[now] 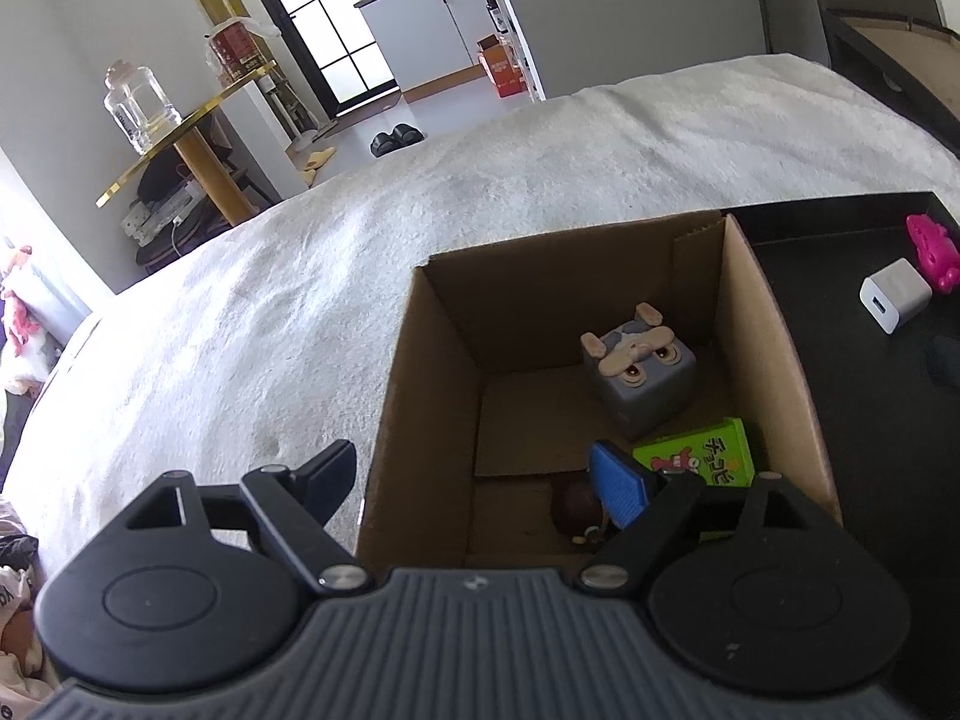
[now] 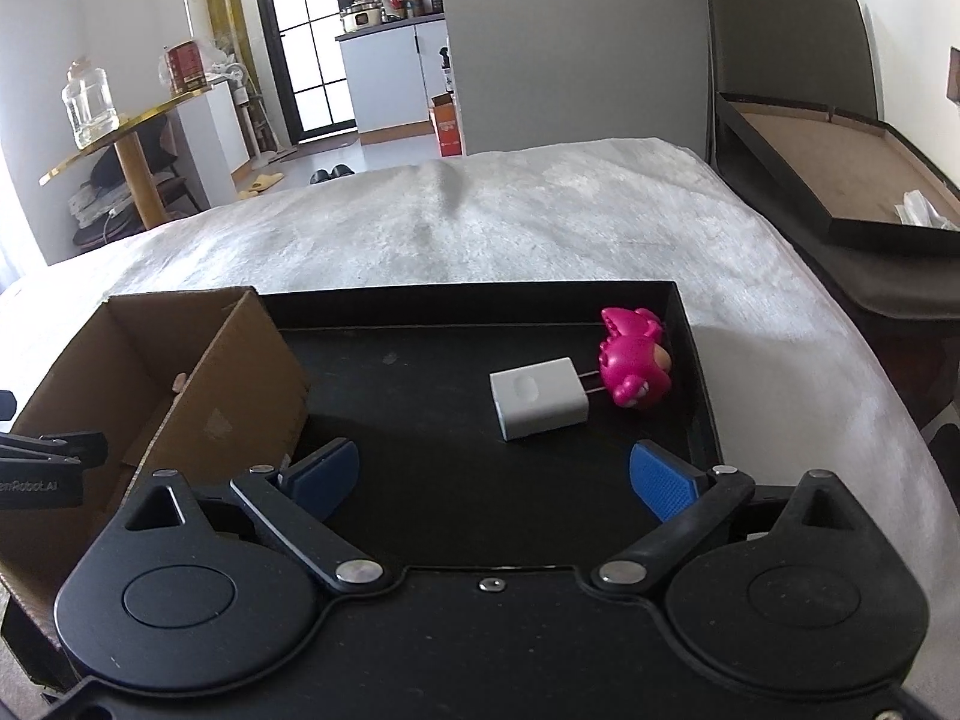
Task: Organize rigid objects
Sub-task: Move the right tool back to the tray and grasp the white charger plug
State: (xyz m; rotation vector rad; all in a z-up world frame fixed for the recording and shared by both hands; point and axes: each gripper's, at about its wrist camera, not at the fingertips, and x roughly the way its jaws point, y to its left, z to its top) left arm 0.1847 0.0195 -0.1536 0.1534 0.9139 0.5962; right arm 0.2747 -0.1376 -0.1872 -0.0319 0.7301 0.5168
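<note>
An open cardboard box stands on the bed beside a black tray. Inside the box lie a grey cube figure, a green packet and a small brown toy. My left gripper is open and empty, straddling the box's near left wall. On the tray lie a white charger and a pink toy, both also in the left wrist view: charger, pink toy. My right gripper is open and empty above the tray, just short of the charger.
A white fuzzy blanket covers the bed. A dark bed frame with a bare base stands at the right. A gold side table with a glass jar stands at the far left.
</note>
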